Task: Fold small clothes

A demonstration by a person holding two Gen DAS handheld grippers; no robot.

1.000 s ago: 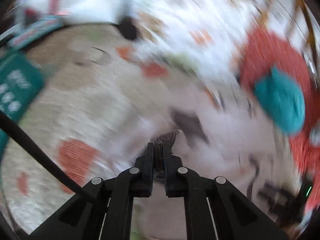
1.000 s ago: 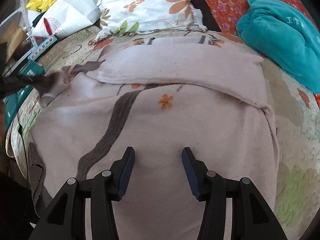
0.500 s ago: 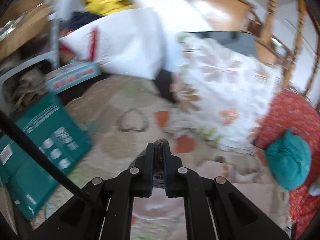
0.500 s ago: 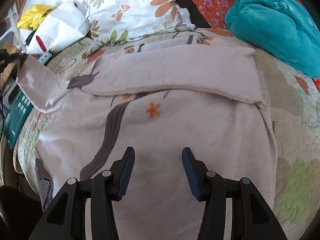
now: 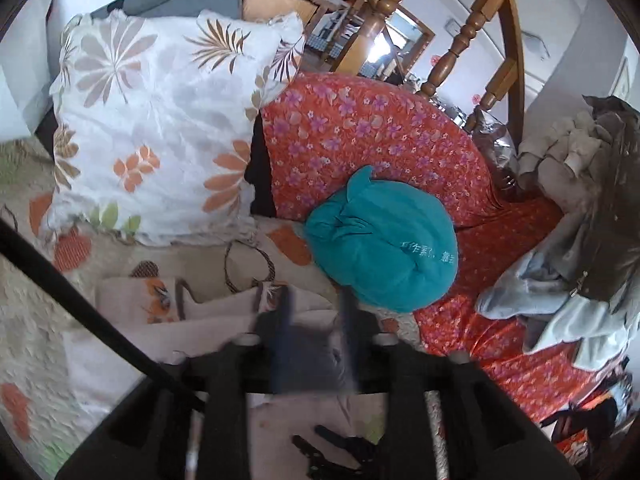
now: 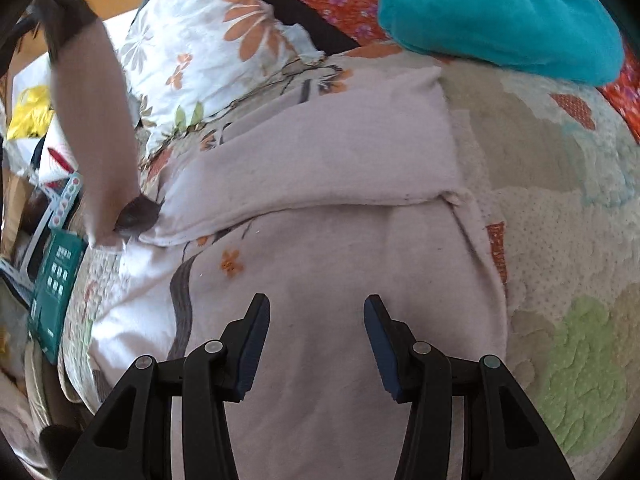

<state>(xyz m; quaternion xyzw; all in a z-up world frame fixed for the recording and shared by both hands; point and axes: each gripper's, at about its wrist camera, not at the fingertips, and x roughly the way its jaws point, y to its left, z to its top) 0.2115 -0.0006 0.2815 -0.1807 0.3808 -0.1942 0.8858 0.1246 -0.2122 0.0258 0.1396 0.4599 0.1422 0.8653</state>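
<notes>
Left tongs (image 5: 316,332) blurred, grip unclear; right tongs (image 6: 316,344) released over garment (image 6: 320,240); lay sleeve (image 6: 96,120) flat

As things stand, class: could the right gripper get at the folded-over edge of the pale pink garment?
Probably yes. The right gripper hovers open over the pale pink garment, and nothing lies between it and the folded edge just ahead.
</notes>
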